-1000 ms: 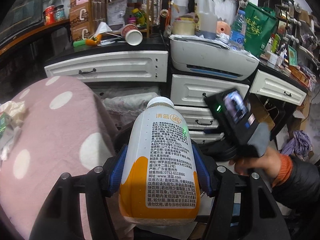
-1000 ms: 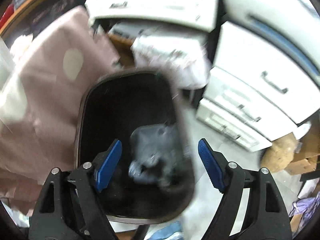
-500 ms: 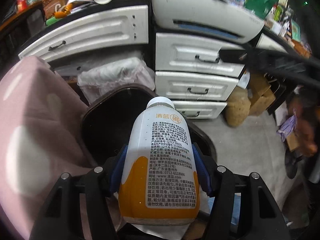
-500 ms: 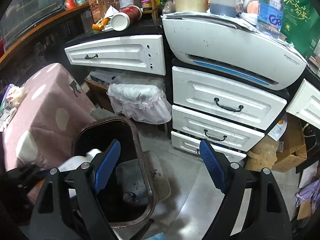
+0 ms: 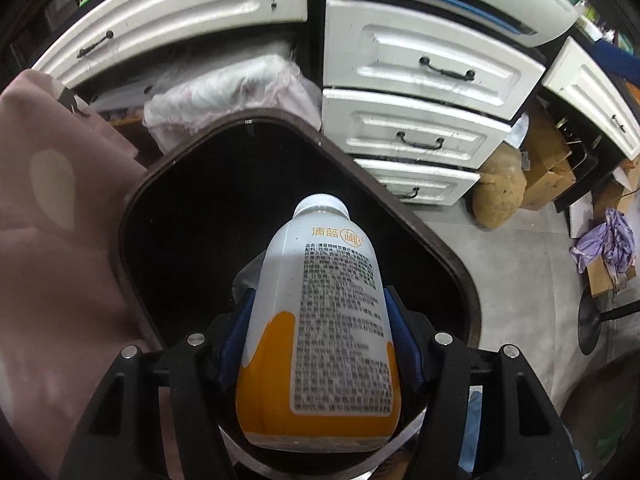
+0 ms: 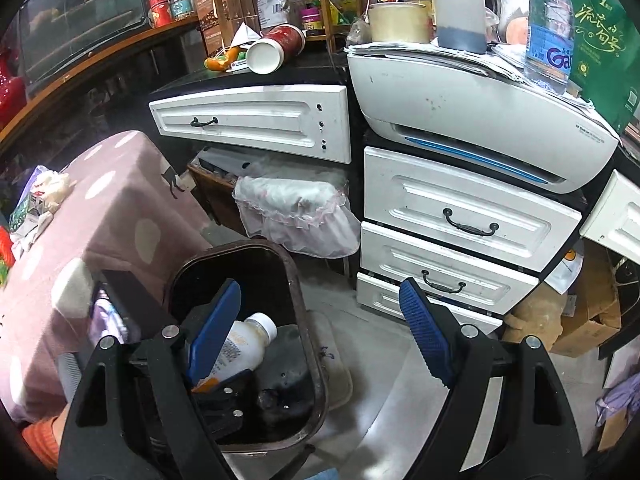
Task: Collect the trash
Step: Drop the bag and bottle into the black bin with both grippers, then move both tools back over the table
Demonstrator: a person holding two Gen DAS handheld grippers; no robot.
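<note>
My left gripper is shut on a white and orange plastic bottle with a white cap, and holds it over the mouth of a dark brown trash bin. The right wrist view shows the bottle tilted above the bin, with some grey trash at the bin's bottom. My right gripper is open and empty, up and to the right of the bin.
A pink dotted tablecloth covers a table left of the bin, with trash on its far edge. White drawers and a printer stand behind. Cardboard boxes and a sack lie on the floor at right.
My left gripper has tipped down and moved over the bin with the bottle. My right gripper has pulled up and back from the bin.
</note>
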